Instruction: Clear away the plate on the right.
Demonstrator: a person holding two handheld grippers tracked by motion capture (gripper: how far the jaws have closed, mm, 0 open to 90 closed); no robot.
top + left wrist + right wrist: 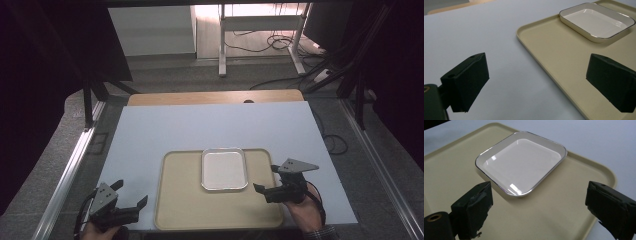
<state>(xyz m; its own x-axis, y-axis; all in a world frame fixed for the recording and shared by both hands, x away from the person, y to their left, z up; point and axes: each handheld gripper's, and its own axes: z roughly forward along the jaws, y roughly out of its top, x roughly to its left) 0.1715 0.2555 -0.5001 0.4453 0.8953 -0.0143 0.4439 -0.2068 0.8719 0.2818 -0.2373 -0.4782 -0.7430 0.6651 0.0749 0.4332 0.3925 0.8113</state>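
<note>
Dish [224,169] on far half of tray [182,200]; both hand-held grippers empty, jaws apart

Left hand-held gripper [131,199] hovers beside the tray's left edge over the desk [165,131]; right hand-held gripper [267,178] is near the dish's right rim. Risk (a judgement): the shallow, glossy dish could slide across the smooth tray if one jaw pushes its rim. Right gripper view shows the dish's dark edge line and reflections; high view alone shows both hands together

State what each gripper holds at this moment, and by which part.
Nothing is held. The left gripper and right gripper both stand open and empty; the white dish lies untouched on the beige tray.
</note>
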